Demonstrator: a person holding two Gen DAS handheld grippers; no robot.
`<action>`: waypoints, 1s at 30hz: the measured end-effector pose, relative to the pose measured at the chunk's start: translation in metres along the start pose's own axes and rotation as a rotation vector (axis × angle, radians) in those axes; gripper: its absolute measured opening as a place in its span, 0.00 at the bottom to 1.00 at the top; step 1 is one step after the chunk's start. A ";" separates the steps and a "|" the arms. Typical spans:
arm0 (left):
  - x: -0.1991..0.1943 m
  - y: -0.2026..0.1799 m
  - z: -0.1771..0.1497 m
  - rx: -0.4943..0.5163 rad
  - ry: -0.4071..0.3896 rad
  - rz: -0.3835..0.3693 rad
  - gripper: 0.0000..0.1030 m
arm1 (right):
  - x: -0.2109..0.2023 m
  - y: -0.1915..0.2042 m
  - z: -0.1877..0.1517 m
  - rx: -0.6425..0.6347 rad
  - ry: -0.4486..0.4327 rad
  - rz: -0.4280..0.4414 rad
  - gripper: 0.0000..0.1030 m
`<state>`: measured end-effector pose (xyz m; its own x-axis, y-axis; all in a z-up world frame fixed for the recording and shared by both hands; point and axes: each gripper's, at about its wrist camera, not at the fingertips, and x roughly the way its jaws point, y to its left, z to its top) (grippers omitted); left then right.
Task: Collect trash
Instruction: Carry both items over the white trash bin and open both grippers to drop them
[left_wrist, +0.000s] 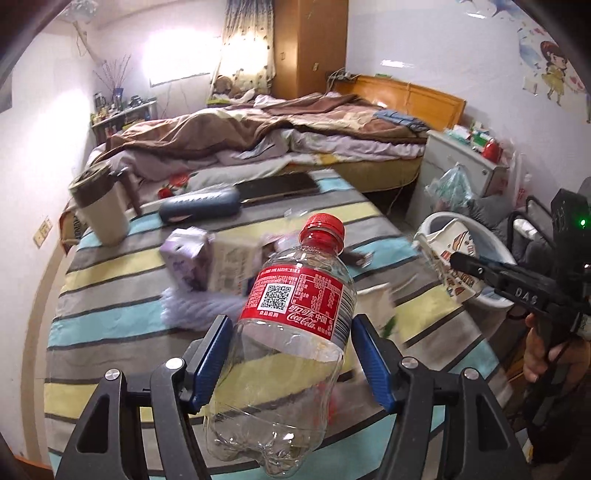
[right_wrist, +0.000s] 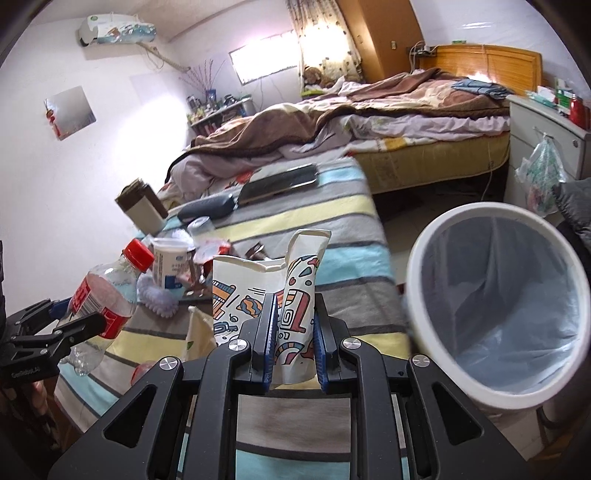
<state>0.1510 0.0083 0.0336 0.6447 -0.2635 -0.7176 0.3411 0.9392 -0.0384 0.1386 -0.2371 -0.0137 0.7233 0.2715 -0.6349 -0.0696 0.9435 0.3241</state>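
Note:
My left gripper (left_wrist: 291, 332) is shut on an empty clear cola bottle (left_wrist: 295, 295) with a red cap and red label, held tilted above the striped table (left_wrist: 110, 314). In the right wrist view the same bottle (right_wrist: 99, 295) and left gripper (right_wrist: 70, 321) sit at the far left. My right gripper (right_wrist: 294, 314) is shut on a crushed paper cup (right_wrist: 295, 280) printed with colourful drawings. A white bin (right_wrist: 417, 266) with a grey liner stands open just right of that cup, beside the table. From the left wrist view the right gripper (left_wrist: 458, 262) holds the cup (left_wrist: 439, 254) over the bin (left_wrist: 432, 221).
A purple carton (left_wrist: 188, 258), a yoghurt cup (right_wrist: 170, 266) and other litter lie mid-table. A beige tumbler (left_wrist: 99, 210), a dark case (left_wrist: 199, 208) and a phone (left_wrist: 277, 186) sit at the far end. An unmade bed (left_wrist: 258, 129) and a white nightstand (left_wrist: 461, 162) stand beyond.

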 end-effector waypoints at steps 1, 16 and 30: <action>0.001 -0.005 0.003 -0.004 -0.004 -0.011 0.65 | -0.003 -0.003 0.001 0.003 -0.007 -0.008 0.19; 0.028 -0.111 0.048 0.049 -0.032 -0.199 0.65 | -0.038 -0.060 0.012 0.072 -0.076 -0.153 0.20; 0.087 -0.200 0.070 0.072 0.043 -0.344 0.65 | -0.051 -0.120 0.013 0.154 -0.076 -0.295 0.20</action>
<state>0.1864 -0.2181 0.0274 0.4545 -0.5511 -0.6998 0.5816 0.7787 -0.2355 0.1186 -0.3666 -0.0111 0.7462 -0.0289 -0.6651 0.2501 0.9380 0.2399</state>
